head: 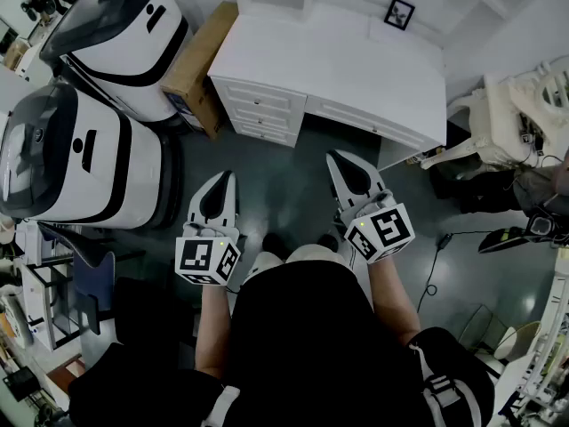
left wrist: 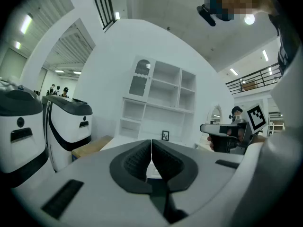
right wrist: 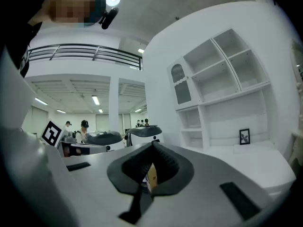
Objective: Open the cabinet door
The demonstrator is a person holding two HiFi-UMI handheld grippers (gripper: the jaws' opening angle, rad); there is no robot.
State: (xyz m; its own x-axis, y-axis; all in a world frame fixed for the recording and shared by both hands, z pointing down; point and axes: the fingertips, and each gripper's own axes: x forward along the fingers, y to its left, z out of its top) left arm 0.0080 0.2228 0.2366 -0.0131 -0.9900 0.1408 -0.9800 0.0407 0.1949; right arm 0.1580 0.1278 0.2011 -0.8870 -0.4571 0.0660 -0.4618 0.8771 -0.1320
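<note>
White all over, the cabinet (left wrist: 163, 103) is a shelf unit standing at the back of a white counter (head: 356, 69). Its door (left wrist: 141, 78) is the arched, glazed one at the upper left corner, and it looks to be shut against its frame. Open shelves fill the rest of the unit. A small black-framed picture (head: 399, 12) stands on the counter below them. Drawers (head: 262, 114) sit under the counter's left end.

A cardboard box (head: 200, 65) leans just beside those drawers. Further left stand two big white-and-black machines (head: 116, 25), one behind the other. A white ornate chair (head: 507, 114) is off to the right.

Dark floor (head: 284, 185) lies between the counter and the person. Both tools are held low and level, well apart from the door. The left gripper (head: 228, 174) has its fingers pressed together with nothing between them. The right gripper (head: 332, 155) also has its fingers meeting at the tips, and it grips nothing.
</note>
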